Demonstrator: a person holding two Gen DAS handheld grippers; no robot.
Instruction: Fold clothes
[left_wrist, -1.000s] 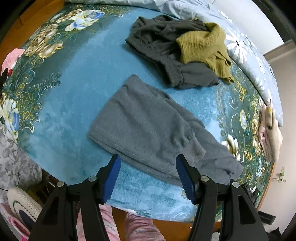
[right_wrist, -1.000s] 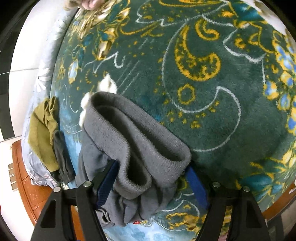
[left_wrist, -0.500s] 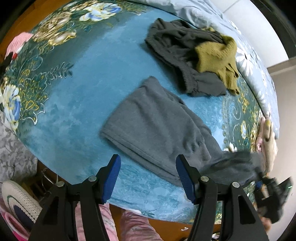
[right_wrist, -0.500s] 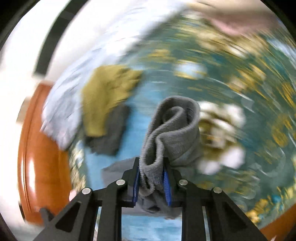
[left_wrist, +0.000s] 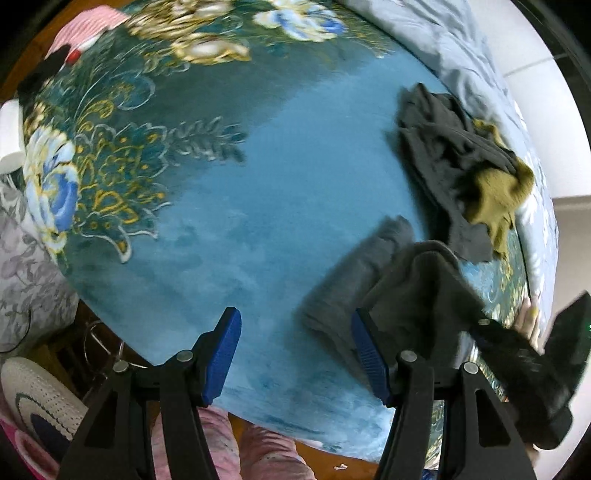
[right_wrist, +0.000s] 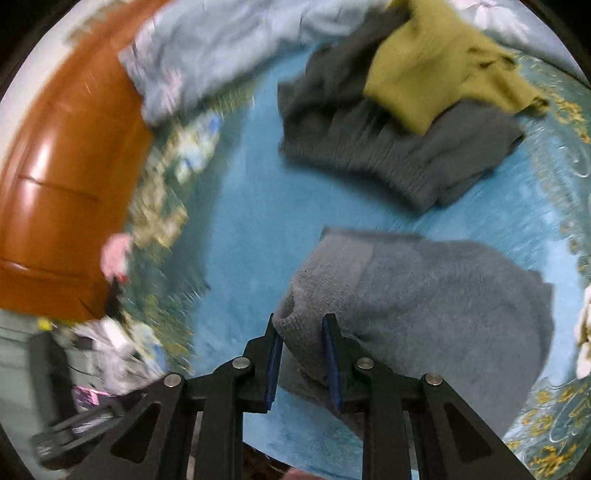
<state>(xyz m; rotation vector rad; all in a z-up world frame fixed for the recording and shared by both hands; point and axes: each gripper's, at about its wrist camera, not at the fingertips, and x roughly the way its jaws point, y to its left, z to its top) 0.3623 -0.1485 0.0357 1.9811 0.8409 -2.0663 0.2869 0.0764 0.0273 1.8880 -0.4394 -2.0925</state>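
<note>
Since the earlier frame, the right tongs (right_wrist: 302, 354) had gone from straddling the ribbed cuff to clamping it, and had carried that end back over the rest of the grey sweatpants (right_wrist: 424, 306), so the garment ended up doubled over instead of laid out flat. Left tongs (left_wrist: 295, 356) had swung a bit too: the sweatpants sat off to the right in that view rather than dead ahead.

Count-wise: two sets of tongs, three garments on the bed. One was the grey sweatpants, one a darker grey piece (right_wrist: 388, 155) bunched up farther back, and one olive knit top (right_wrist: 436, 70) lying on top of that dark piece. A pale blue duvet (right_wrist: 221, 48) was heaped along the far edge, against the orange-brown wooden headboard (right_wrist: 62, 177).

Left tongs were spread wide with nothing between them, hovering above the teal floral blanket (left_wrist: 258, 206) near its front edge. Right tongs were pressed together on the cuff, pinching a thick roll of ribbed fabric between the blue pads (right_wrist: 274, 365).

The sweatpants themselves looked fuzzy, fleece-like, mid grey, with the folded-over layer forming a rounded hump and the lower layer peeking out beneath it on the blanket, near the dark pile but apart from it. Left side of the right view was motion-smeared.
</note>
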